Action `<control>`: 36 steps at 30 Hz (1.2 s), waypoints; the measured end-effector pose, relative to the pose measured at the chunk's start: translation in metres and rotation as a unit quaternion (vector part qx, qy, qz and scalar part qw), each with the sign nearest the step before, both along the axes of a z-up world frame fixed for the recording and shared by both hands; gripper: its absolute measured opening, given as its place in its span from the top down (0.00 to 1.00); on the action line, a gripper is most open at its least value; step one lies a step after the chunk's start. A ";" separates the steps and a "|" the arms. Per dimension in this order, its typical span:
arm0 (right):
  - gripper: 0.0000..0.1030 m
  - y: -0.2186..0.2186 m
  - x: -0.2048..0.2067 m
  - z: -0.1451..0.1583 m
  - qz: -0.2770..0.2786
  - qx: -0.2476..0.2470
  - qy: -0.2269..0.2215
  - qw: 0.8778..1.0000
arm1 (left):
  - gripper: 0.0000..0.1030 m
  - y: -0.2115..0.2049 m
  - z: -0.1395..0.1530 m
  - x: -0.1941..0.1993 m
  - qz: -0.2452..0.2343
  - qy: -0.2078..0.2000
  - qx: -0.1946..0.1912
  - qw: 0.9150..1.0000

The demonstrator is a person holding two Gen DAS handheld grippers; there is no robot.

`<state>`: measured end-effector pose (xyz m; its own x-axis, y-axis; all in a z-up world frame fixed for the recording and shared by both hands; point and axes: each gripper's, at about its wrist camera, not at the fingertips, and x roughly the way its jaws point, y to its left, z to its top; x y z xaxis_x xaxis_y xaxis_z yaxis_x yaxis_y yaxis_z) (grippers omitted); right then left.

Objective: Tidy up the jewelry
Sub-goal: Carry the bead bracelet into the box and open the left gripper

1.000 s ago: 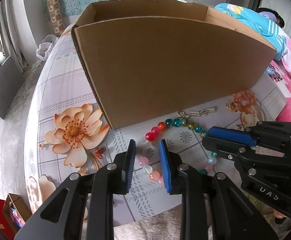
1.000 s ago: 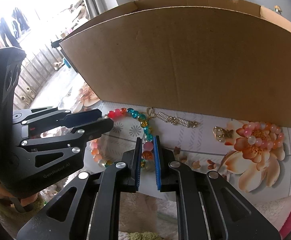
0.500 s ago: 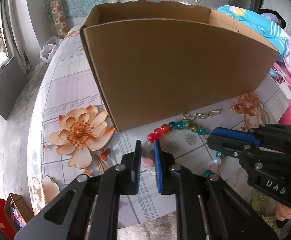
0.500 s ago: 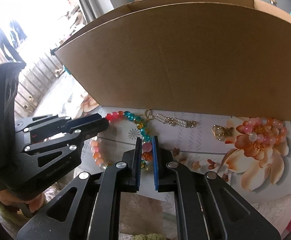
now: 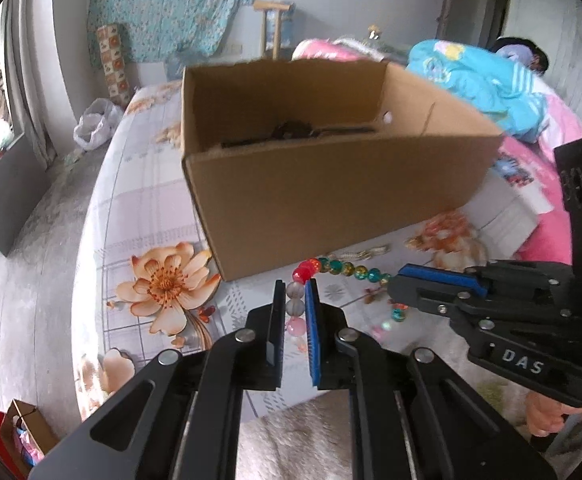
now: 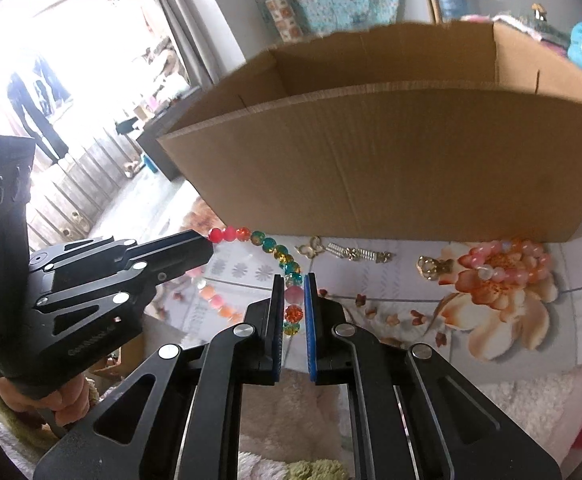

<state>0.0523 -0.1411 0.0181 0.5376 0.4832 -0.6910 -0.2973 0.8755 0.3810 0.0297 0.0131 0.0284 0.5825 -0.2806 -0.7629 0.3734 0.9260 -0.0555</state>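
Observation:
A bead necklace (image 5: 341, 267) of red, teal, amber and pink beads hangs between both grippers, lifted above the floral tablecloth. My left gripper (image 5: 295, 304) is shut on its grey and pink beads. My right gripper (image 6: 294, 296) is shut on its pink and orange beads; it also shows in the left wrist view (image 5: 435, 276). An open cardboard box (image 5: 331, 184) stands just behind, also in the right wrist view (image 6: 391, 168), with something dark inside. A gold chain (image 6: 355, 254), a gold charm (image 6: 431, 268) and a pink bead bracelet (image 6: 507, 260) lie on the cloth.
The table (image 5: 139, 216) has a flower-print cloth and its near edge lies just under the grippers. A white box (image 5: 507, 216) sits right of the cardboard box. A bed with blue bedding (image 5: 487, 80) is behind. The floor (image 5: 23, 264) drops off at left.
My left gripper closed on the necklace beads. Both grippers then rose with the necklace, so the box's open top now shows.

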 end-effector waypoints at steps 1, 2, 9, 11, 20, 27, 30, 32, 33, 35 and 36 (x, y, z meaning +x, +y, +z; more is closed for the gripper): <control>0.93 -0.003 -0.003 0.004 -0.001 0.001 -0.007 1.000 | 0.91 0.000 0.006 -0.004 -0.001 -0.008 -0.002 1.000; 0.93 -0.006 -0.008 0.011 -0.003 0.004 -0.015 1.000 | 0.91 0.000 0.014 -0.009 -0.003 -0.016 -0.005 1.000; 0.93 -0.027 -0.034 0.066 -0.003 0.025 -0.093 0.995 | 0.91 -0.004 0.082 -0.027 -0.033 -0.084 -0.051 0.995; 0.93 -0.033 -0.034 0.084 -0.002 0.030 -0.118 0.993 | 0.91 -0.008 0.099 -0.027 -0.040 -0.109 -0.057 0.992; 0.93 -0.038 0.045 0.126 0.019 0.050 -0.144 0.988 | 0.91 -0.011 0.142 0.035 -0.039 -0.157 -0.078 0.984; 0.93 -0.024 0.118 0.092 0.038 0.057 -0.045 0.997 | 0.91 -0.002 0.099 0.105 -0.016 -0.086 -0.056 0.995; 0.92 -0.012 0.137 0.077 0.042 0.052 -0.013 0.998 | 0.91 0.001 0.075 0.118 -0.012 -0.052 -0.047 0.998; 0.92 -0.005 0.146 0.069 0.048 0.044 0.005 0.998 | 0.91 0.002 0.062 0.126 -0.006 -0.037 -0.036 0.999; 0.92 -0.001 0.152 0.063 0.051 0.039 0.016 0.998 | 0.91 0.002 0.057 0.128 -0.002 -0.032 -0.030 0.999; 0.89 0.001 0.166 0.055 0.053 0.037 0.033 0.997 | 0.90 0.003 0.046 0.137 0.007 -0.022 -0.017 1.000; 0.89 0.000 0.167 0.055 0.053 0.038 0.039 0.997 | 0.90 0.003 0.044 0.139 0.010 -0.019 -0.013 1.000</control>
<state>0.2190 -0.1408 0.0731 0.4266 0.5875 -0.6877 -0.3533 0.8081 0.4712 0.1686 0.0159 0.0721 0.6168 -0.2881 -0.7325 0.3571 0.9317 -0.0658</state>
